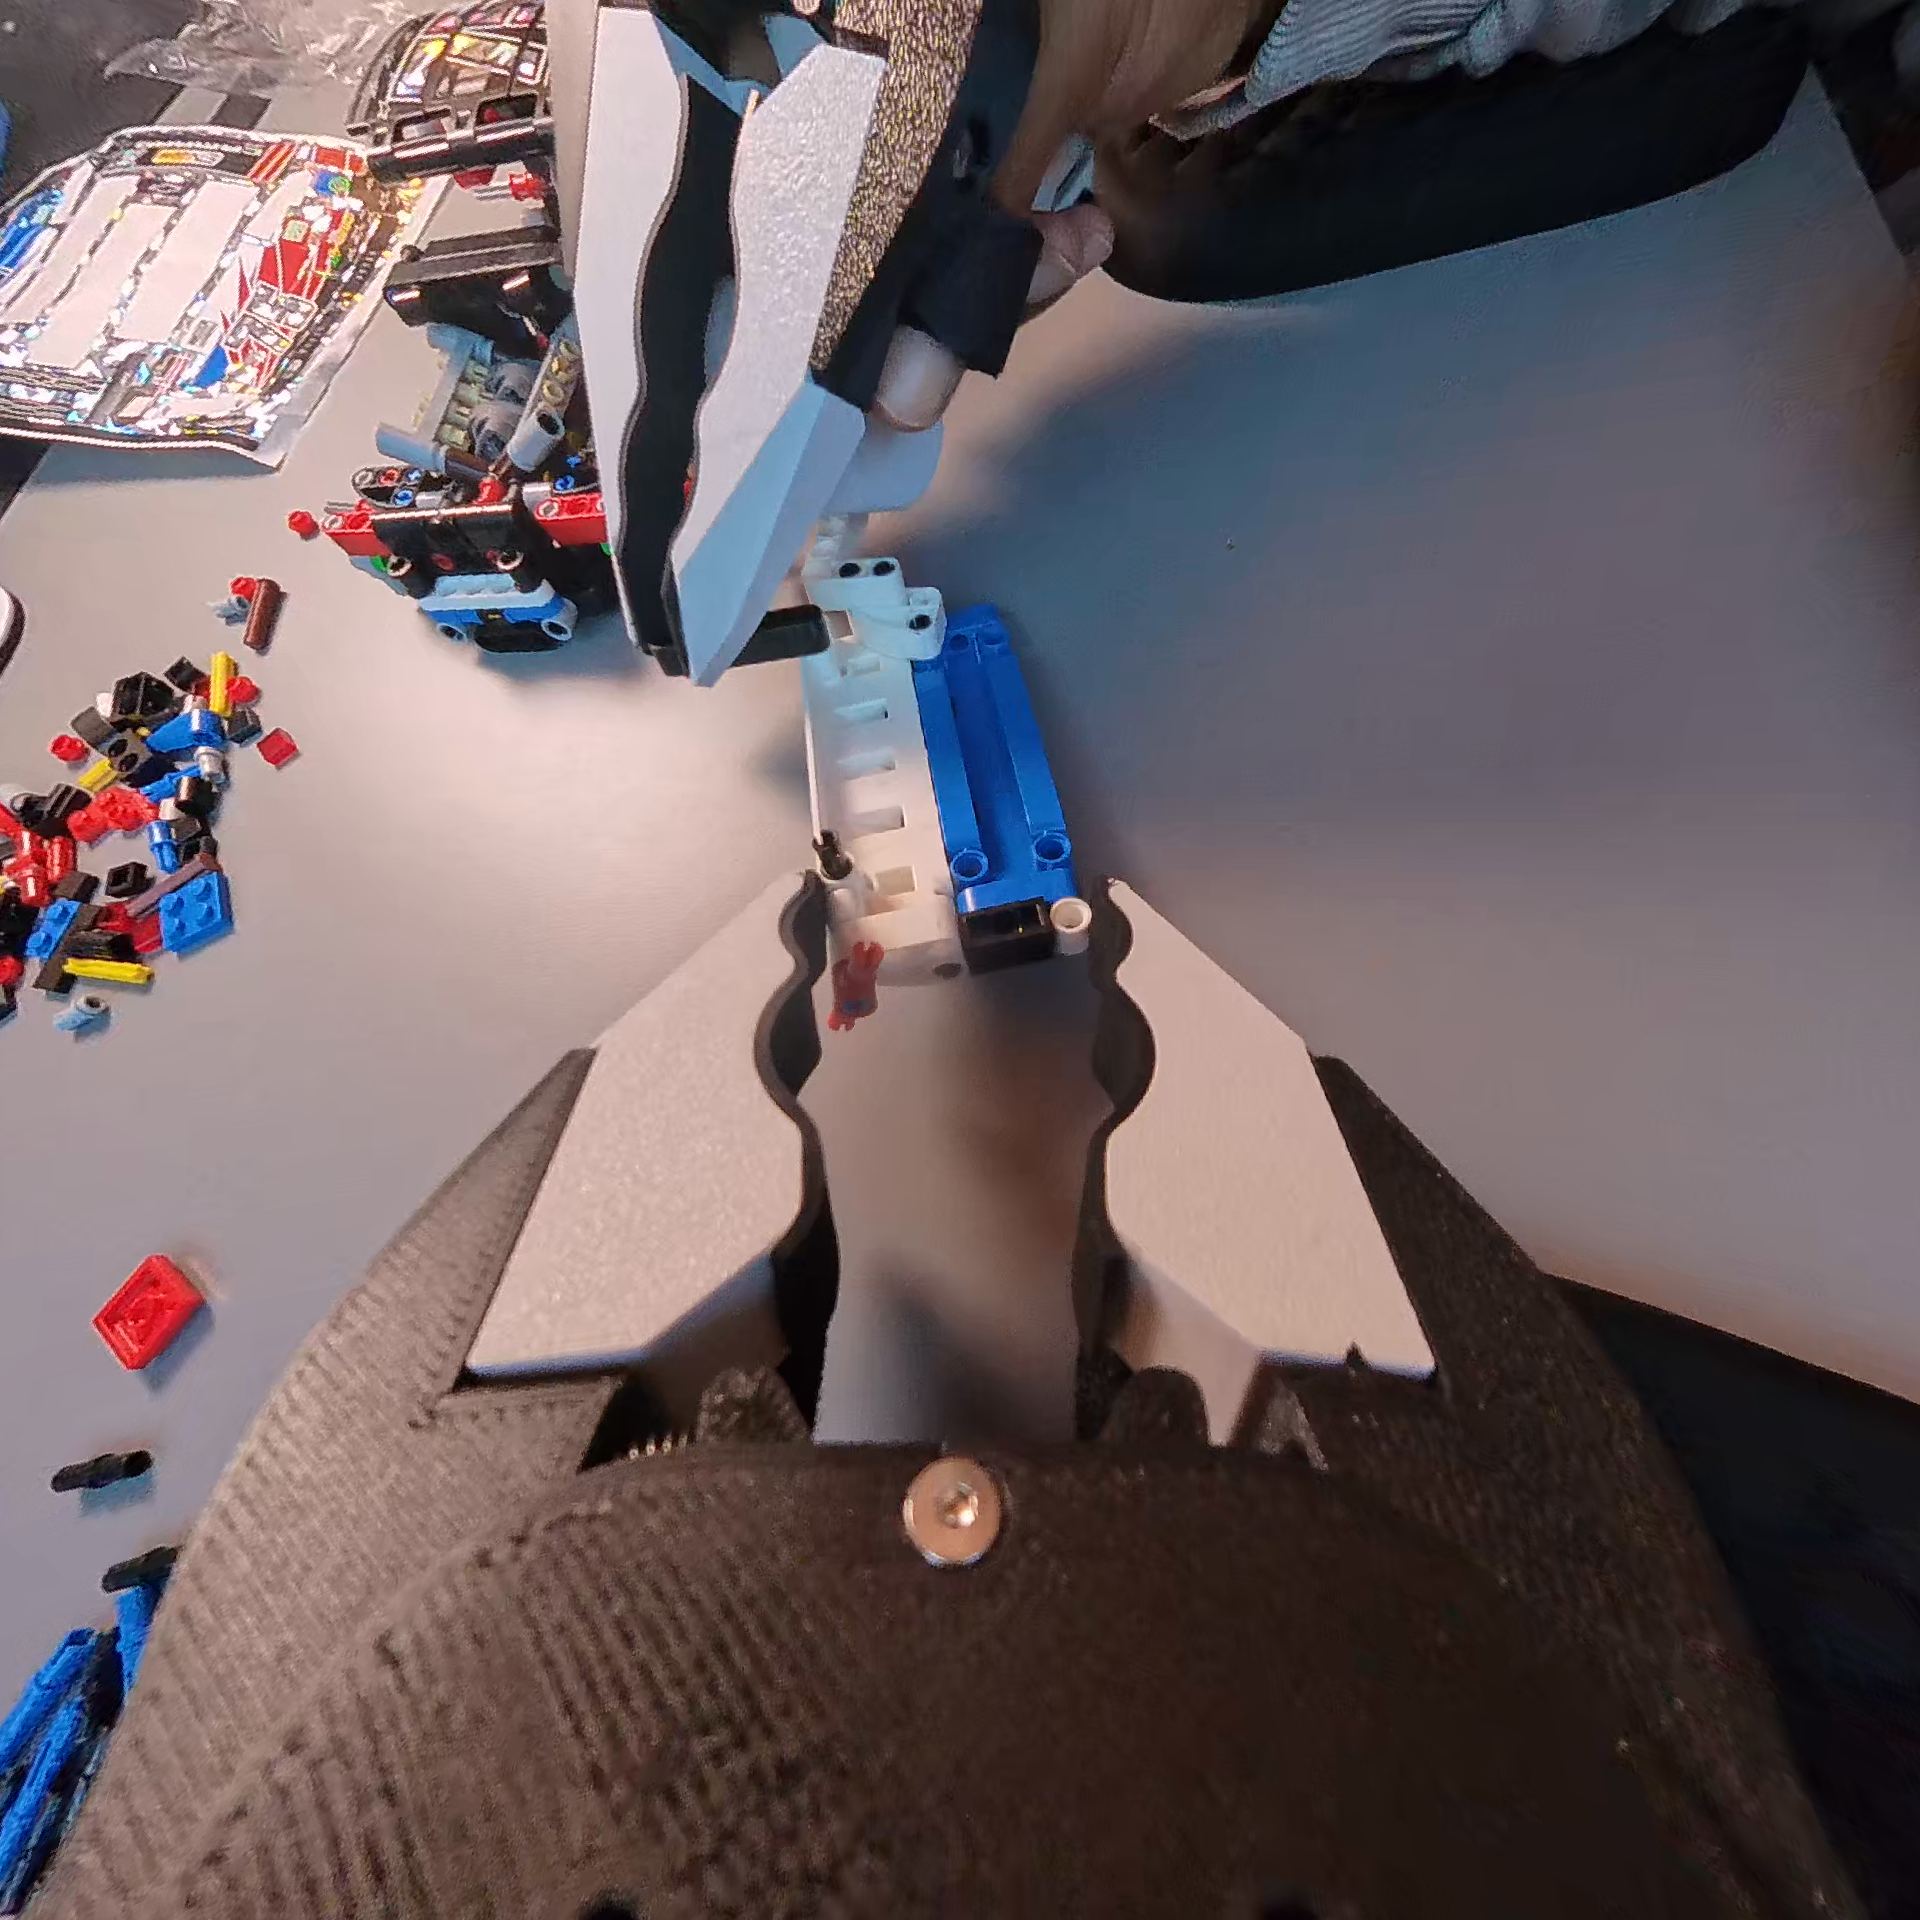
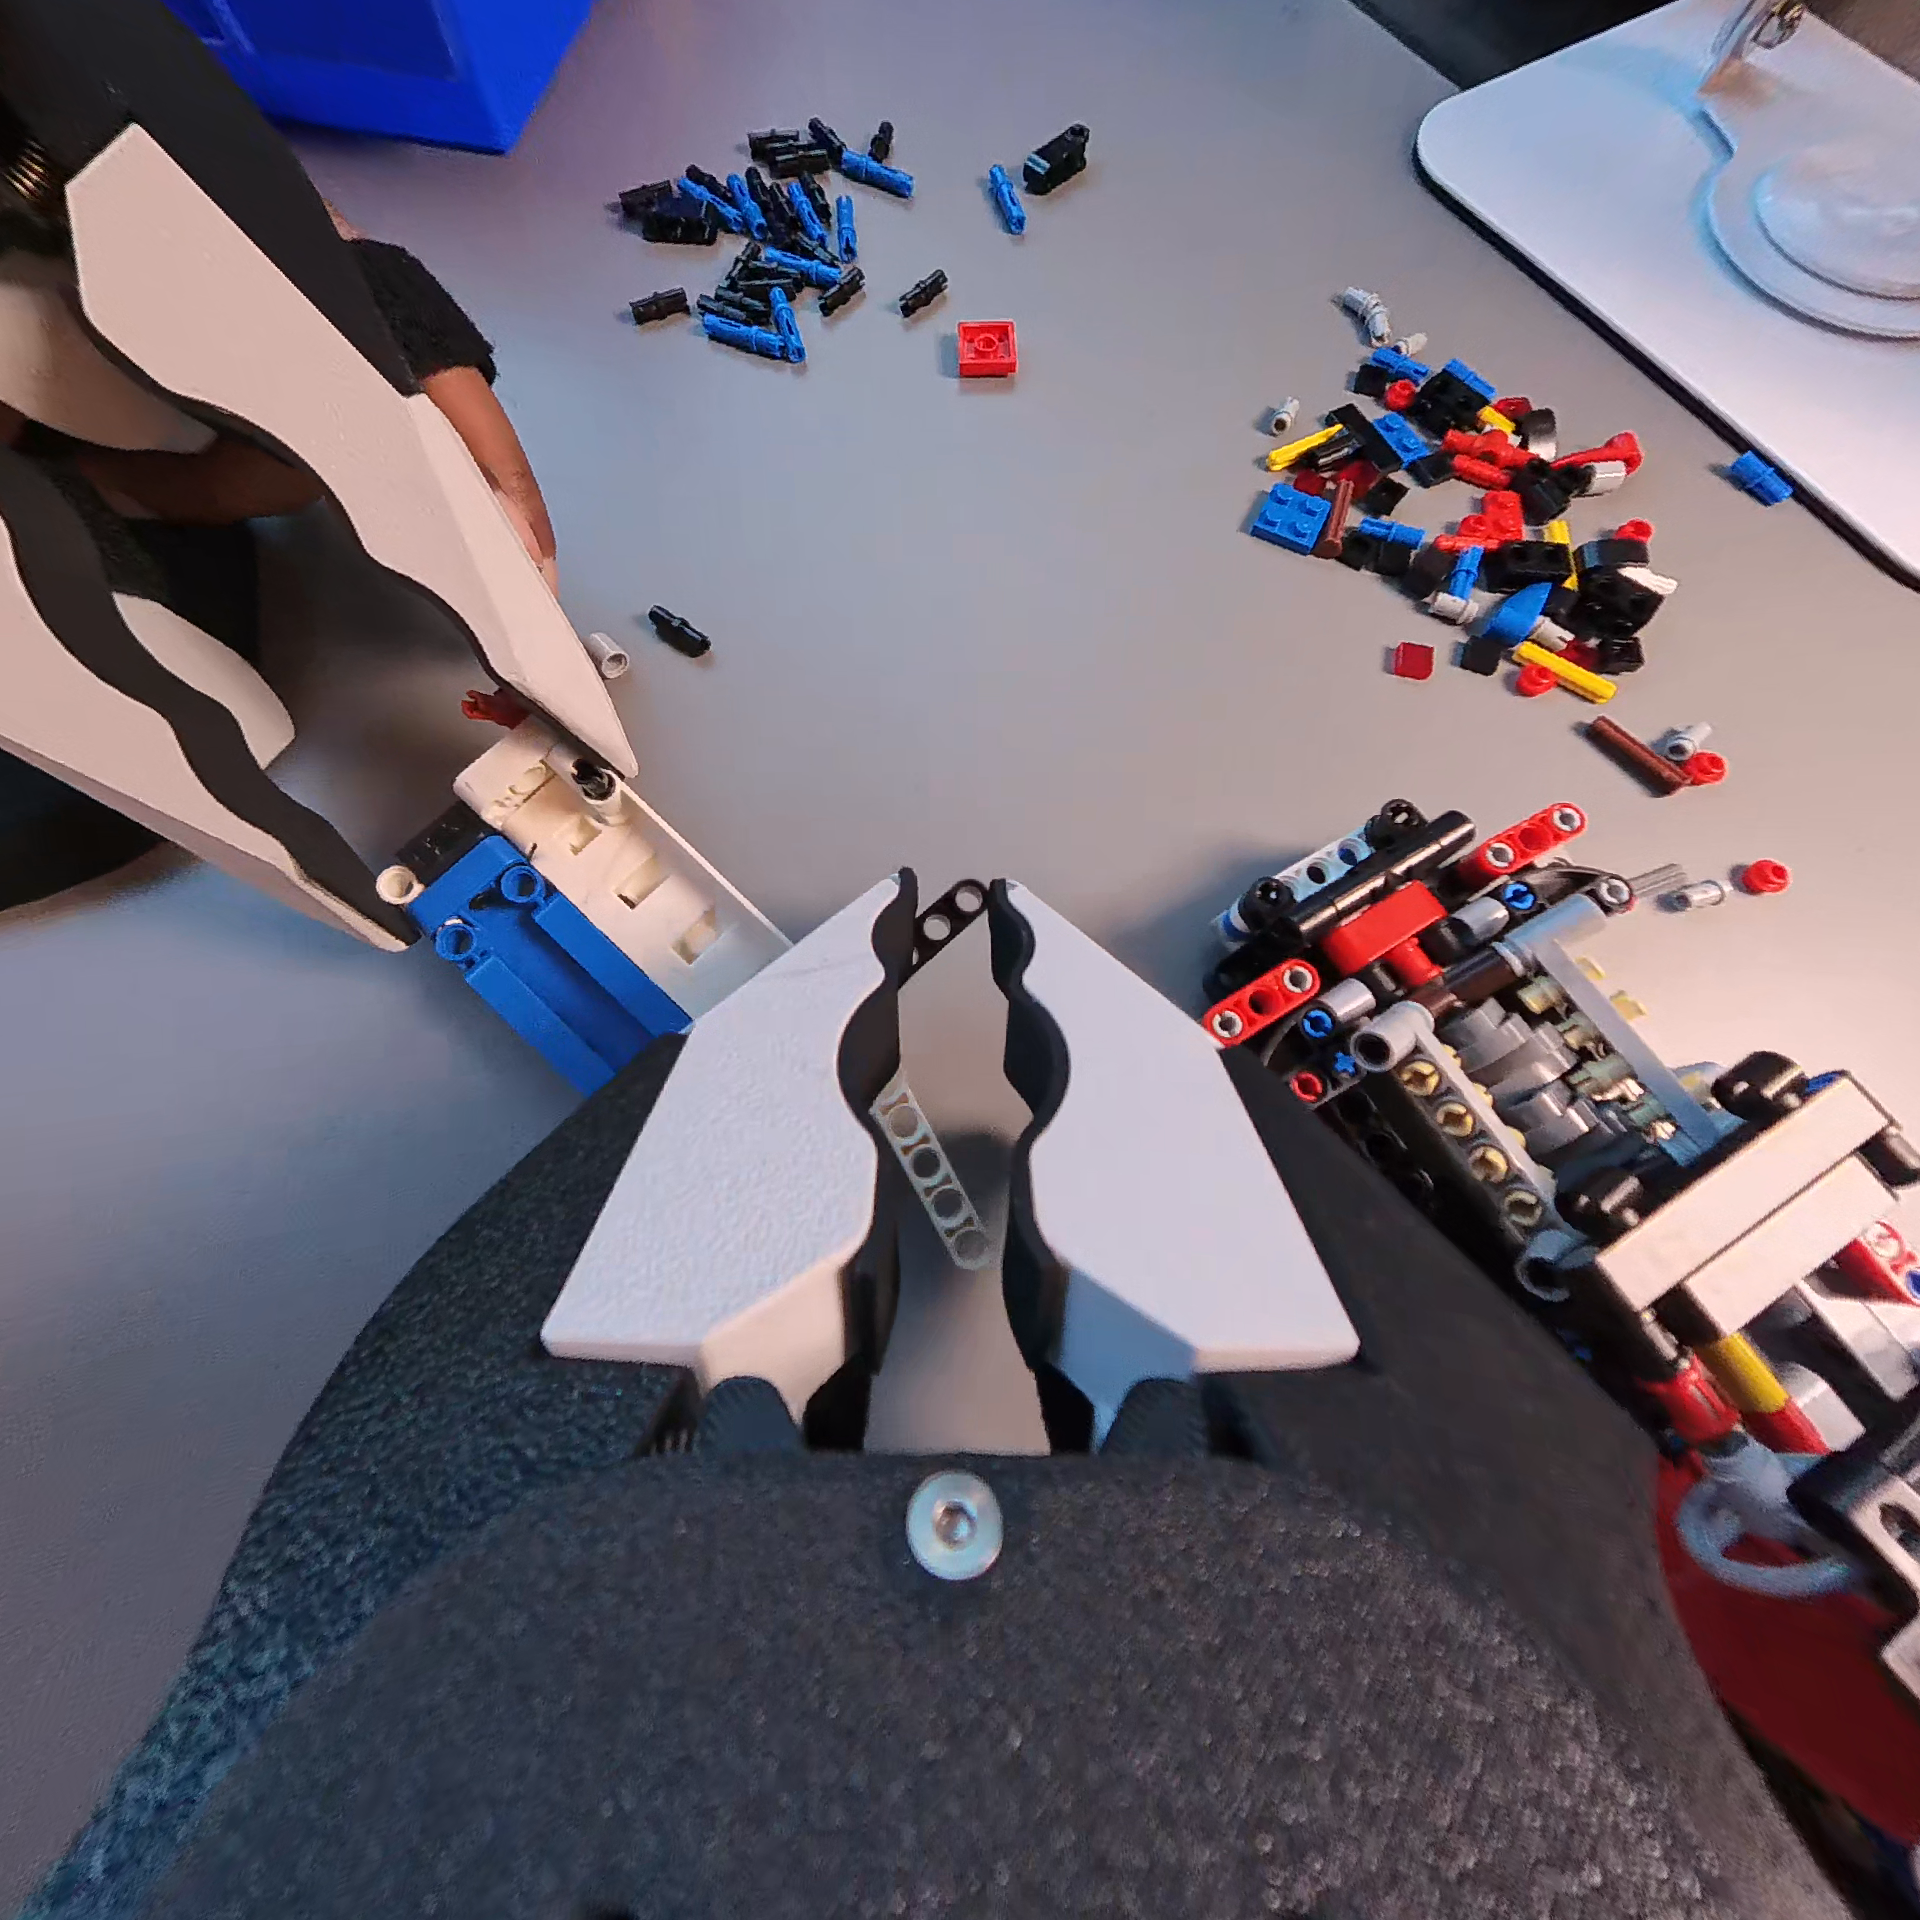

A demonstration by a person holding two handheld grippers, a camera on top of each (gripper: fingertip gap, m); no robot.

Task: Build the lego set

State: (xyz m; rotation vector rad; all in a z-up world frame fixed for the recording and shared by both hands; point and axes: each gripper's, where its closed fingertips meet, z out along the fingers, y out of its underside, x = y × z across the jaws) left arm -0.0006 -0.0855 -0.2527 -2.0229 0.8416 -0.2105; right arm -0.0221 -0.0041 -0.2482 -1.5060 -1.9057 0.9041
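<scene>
Left fingers (image 1: pixel 948 914) apart around white-and-blue assembly (image 1: pixel 940 790); right fingers (image 2: pixel 954 899) clamped on black beam (image 2: pixel 951 914).

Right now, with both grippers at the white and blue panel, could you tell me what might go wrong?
1. The right gripper pinches the thin black beam only at its tips; it could twist or slip when pushed.
2. The left gripper brackets the white and blue panel at one end only, so the panel may pivot.
3. The small red piece lying beside the panel's end could be knocked away.
</scene>
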